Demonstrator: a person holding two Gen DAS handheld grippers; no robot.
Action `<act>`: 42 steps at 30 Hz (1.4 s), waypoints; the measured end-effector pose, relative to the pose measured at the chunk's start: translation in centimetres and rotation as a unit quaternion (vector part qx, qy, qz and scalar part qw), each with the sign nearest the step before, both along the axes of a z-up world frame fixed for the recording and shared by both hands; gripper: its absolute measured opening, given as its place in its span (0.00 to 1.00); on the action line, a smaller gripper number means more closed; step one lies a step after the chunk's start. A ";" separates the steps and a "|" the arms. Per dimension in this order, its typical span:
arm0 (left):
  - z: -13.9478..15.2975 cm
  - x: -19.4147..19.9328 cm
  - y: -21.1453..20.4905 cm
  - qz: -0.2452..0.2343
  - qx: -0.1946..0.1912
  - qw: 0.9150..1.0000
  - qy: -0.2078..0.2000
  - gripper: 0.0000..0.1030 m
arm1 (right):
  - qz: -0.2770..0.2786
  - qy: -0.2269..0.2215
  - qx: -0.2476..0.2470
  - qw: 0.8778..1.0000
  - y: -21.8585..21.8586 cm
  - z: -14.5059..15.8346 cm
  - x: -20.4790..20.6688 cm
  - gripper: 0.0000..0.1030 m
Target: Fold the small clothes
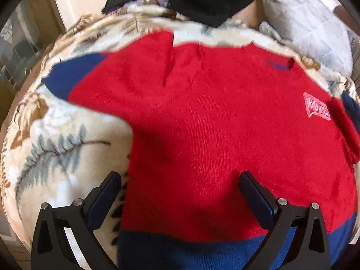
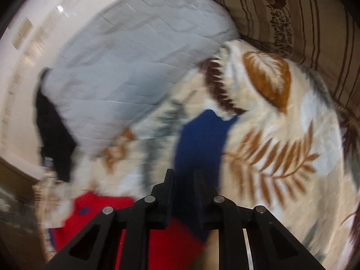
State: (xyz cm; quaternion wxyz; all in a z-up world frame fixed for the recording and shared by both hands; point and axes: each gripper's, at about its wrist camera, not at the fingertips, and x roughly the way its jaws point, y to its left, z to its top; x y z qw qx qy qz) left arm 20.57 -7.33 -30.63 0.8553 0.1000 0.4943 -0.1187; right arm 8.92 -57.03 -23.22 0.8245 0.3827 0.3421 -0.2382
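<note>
Cuff [image 2: 202, 139] in right tool [image 2: 184, 180] only.

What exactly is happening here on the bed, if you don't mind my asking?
A person is folding a small red knit sweater with navy blue cuffs and hem, spread on a cream fleece blanket printed with leaves. The right tongs are shut on the sweater's navy blue sleeve cuff. The left tongs hang open over the sweater's lower edge, gripping nothing.
</note>
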 end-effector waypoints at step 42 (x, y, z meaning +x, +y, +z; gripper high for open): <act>6.6 3.0 10.1 0.185 -0.031 0.968 -0.170 1.00 | 0.309 -0.094 0.121 0.939 27.1 1.6 11.7 0.25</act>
